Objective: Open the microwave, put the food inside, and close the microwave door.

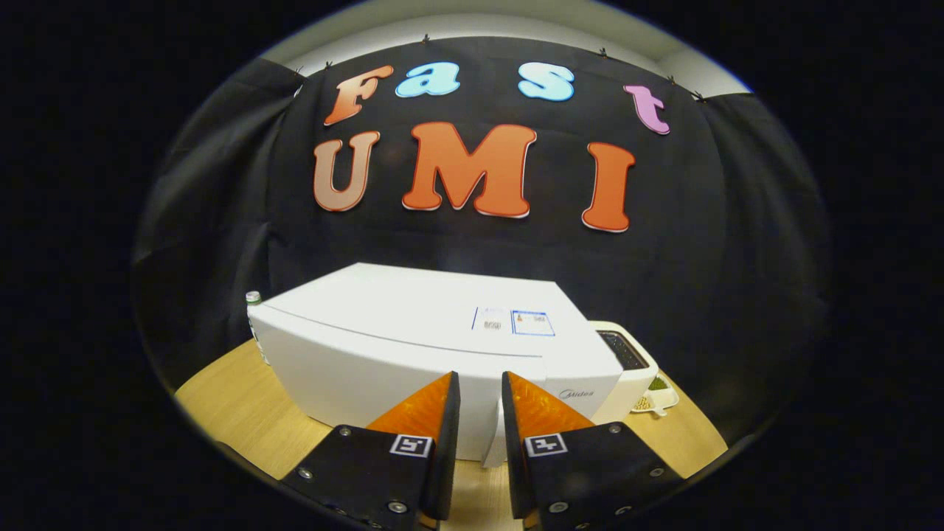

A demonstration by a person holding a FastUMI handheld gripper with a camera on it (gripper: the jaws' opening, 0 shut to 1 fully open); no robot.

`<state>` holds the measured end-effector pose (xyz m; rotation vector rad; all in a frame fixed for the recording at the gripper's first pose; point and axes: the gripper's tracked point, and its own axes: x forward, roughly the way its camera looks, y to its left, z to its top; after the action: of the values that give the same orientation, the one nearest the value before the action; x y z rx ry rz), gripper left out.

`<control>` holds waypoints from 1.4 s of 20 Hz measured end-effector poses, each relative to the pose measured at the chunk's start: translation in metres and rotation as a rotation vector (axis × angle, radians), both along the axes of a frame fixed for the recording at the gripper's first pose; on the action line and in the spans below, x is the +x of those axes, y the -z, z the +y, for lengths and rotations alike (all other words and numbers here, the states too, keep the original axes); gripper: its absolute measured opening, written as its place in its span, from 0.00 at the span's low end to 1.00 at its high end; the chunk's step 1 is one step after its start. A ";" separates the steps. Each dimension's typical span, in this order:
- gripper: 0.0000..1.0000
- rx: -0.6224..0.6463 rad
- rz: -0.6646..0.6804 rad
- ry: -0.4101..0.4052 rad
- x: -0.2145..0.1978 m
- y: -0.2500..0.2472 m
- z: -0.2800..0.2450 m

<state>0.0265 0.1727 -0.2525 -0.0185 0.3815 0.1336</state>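
Microwave (413, 339), white and boxy, sits on the wooden table (236, 413) with its door face turned toward the claw and its long side running left to right. It lies straight ahead of the claw and very near, its door looking shut. At the right end of the door a narrow vertical edge, which I take for the handle (493, 439), stands right in the gap between the two fingers.

Beyond the microwave's right end there is a smaller cream appliance (627, 361) with a dark top, and beside it a small white dish (656, 398) holding something green and yellowish, probably the food; that is too small to tell for sure. A bottle cap (253, 297) peeks out behind the microwave's left corner.

Claw (481, 413) is partly open, its orange fingers (420, 409) apart with a slim gap, holding nothing. I cannot tell whether either pad touches the handle.

Since the handle runs upright and sits between the fingers, the door opening seems to hinge on closing on that edge and pulling back.
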 end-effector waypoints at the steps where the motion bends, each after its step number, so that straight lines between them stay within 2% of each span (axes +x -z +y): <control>1: 0.35 0.007 -0.023 0.005 0.002 -0.020 -0.008; 4: 0.46 0.050 -0.109 0.001 0.009 -0.084 -0.024; 5: 0.55 0.051 -0.145 0.002 0.012 -0.107 -0.030; 7: 0.66 0.039 -0.199 0.011 0.017 -0.144 -0.042; 9: 0.79 0.055 -0.220 -0.021 0.014 -0.177 -0.040; 11: 0.89 0.063 -0.267 -0.022 0.017 -0.213 -0.045; 13: 0.94 0.056 -0.312 -0.018 0.028 -0.237 -0.039; 19: 0.98 0.030 -0.447 -0.020 0.029 -0.306 -0.051; 23: 0.99 0.013 -0.517 -0.033 0.028 -0.332 -0.054; 28: 0.98 0.059 -0.572 -0.027 0.031 -0.354 -0.053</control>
<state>0.0572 0.1195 0.1010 -0.0035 -0.1938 0.1598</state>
